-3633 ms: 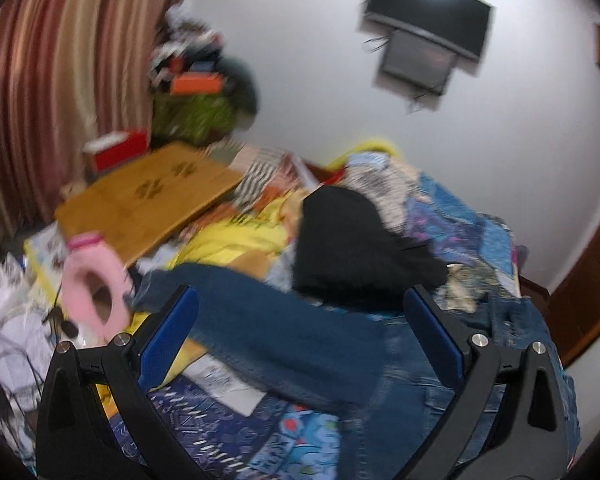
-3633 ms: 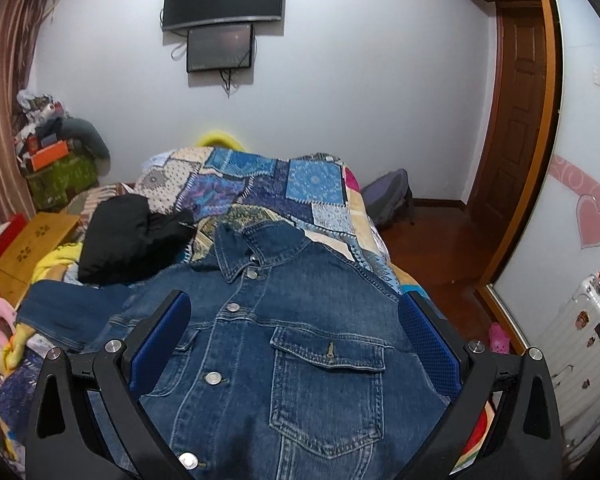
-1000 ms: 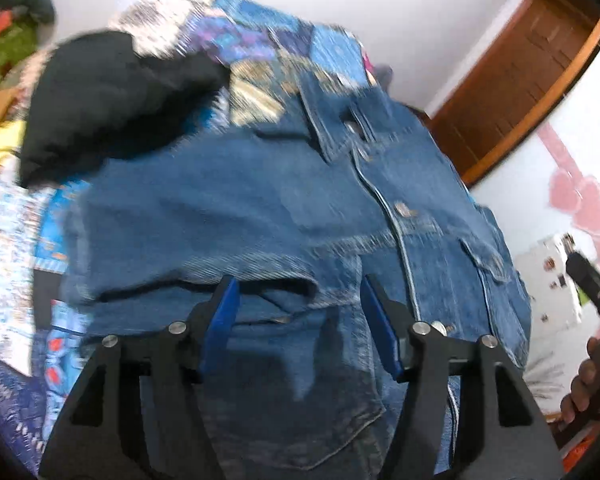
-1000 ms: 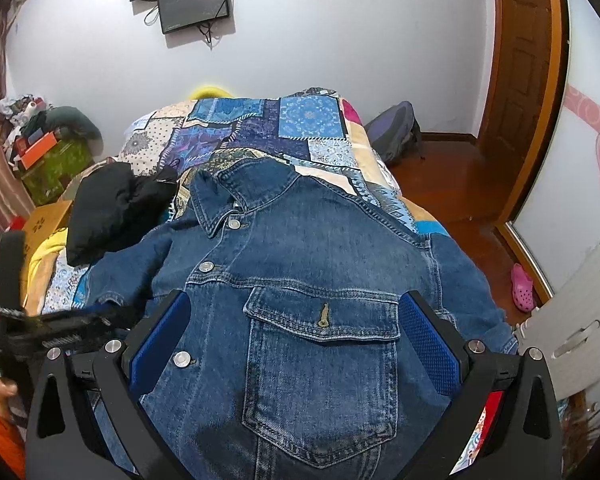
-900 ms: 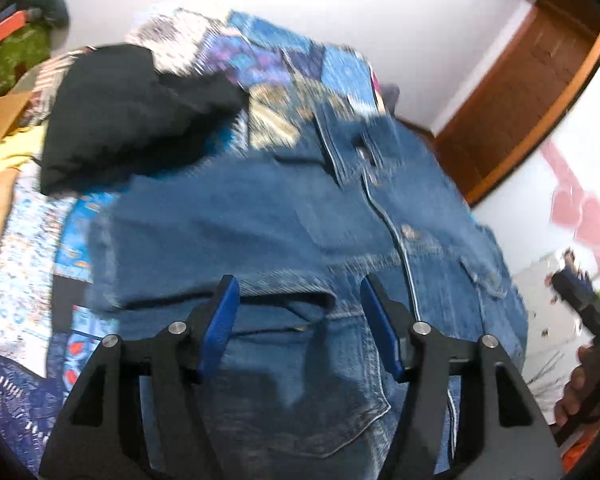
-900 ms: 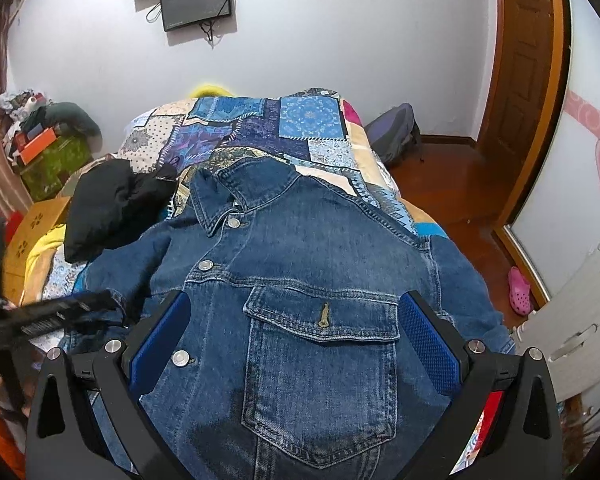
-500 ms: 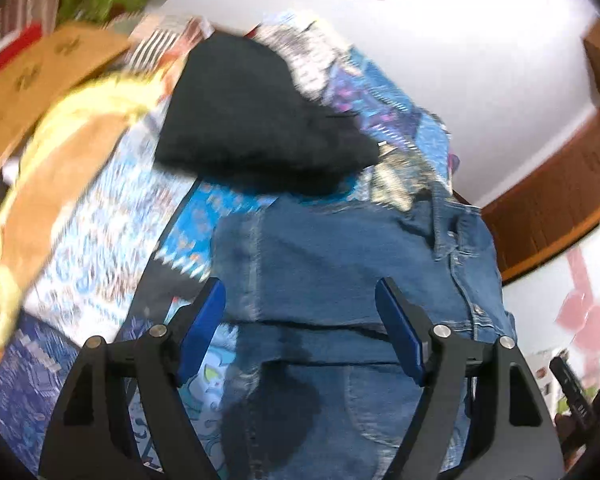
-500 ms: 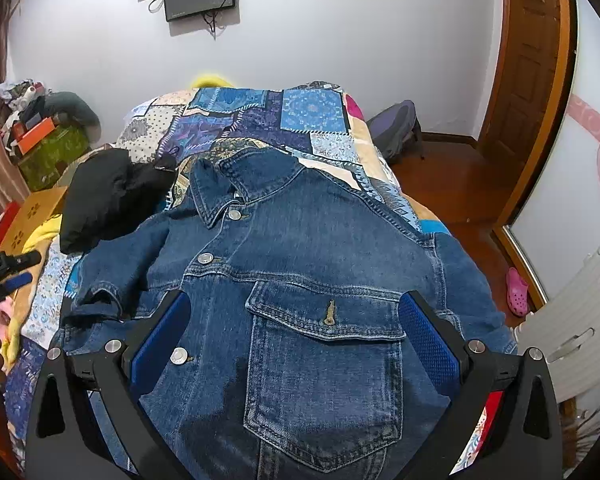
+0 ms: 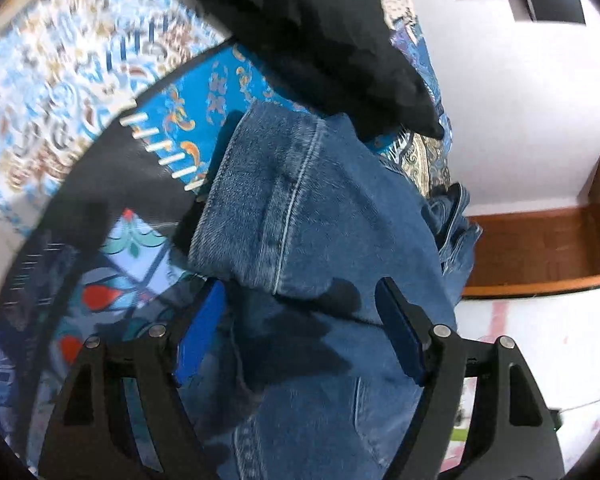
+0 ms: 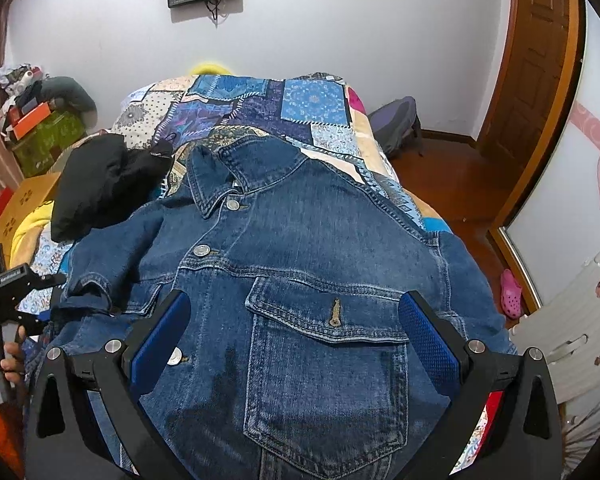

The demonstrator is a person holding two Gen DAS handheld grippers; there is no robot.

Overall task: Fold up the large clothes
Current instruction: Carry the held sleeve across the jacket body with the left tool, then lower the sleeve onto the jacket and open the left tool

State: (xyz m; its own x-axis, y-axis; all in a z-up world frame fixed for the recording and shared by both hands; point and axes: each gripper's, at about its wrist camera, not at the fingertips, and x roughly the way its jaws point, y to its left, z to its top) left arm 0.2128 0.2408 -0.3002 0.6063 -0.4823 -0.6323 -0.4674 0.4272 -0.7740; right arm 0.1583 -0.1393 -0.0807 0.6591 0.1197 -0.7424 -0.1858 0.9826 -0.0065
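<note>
A blue denim jacket [image 10: 300, 248] lies front-up on the patchwork bedspread [image 10: 260, 100], collar toward the far wall. Its left sleeve is folded in across the body, with the cuff [image 9: 260, 204] lying near the jacket's left edge. My left gripper [image 9: 300, 332] is open and empty, low over that folded sleeve just behind the cuff. It also shows at the left edge of the right wrist view [image 10: 16, 292]. My right gripper [image 10: 296, 332] is open and empty, above the jacket's chest pocket [image 10: 328, 344].
A black garment [image 10: 104, 180] lies bunched on the bed beside the jacket's left shoulder. A wooden board [image 10: 24, 200] and yellow cloth lie at the bed's left side. Boxes and clutter stand at far left, a wooden door [image 10: 540, 60] at right, a white suitcase [image 10: 572, 328] at lower right.
My left gripper carried the sleeve in across the jacket, opened and let it go, then swung left and down close over the cuff. My right gripper has barely moved.
</note>
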